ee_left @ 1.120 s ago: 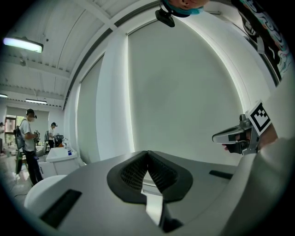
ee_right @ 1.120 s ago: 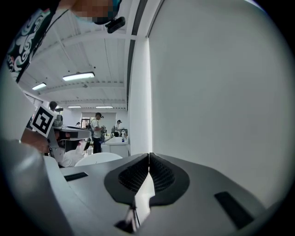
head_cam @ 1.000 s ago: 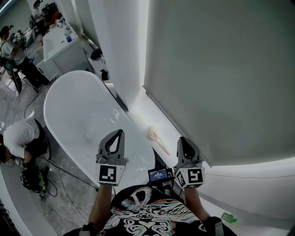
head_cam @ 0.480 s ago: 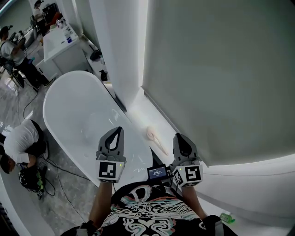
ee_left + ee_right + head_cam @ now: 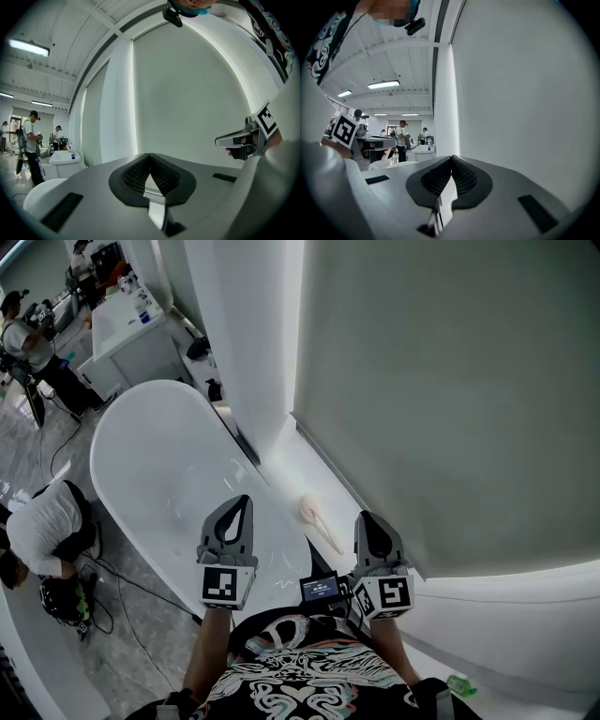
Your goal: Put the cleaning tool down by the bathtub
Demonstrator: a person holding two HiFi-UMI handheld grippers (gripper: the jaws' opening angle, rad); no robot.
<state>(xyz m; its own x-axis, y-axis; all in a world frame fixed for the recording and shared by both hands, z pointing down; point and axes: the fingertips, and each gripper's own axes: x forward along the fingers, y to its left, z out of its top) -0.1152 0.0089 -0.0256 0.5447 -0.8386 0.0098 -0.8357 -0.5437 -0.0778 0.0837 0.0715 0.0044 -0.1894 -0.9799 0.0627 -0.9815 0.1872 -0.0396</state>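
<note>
So the brush point(image 5: 314, 517) is lying on the ledge point(image 5: 281, 468) right beside the tub point(image 5: 155, 456), with the left gripper point(image 5: 246, 501) and right gripper point(image 5: 367, 519) hovering near the tub's end, both pinched together on nothing.

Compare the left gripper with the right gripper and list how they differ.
In the head view, the left gripper shows over the white bathtub, while the right gripper shows over the ledge at the foot of the wall. The cleaning tool lies on that ledge, nearer the right gripper than the left gripper. Both grippers are shut and hold nothing.
</note>
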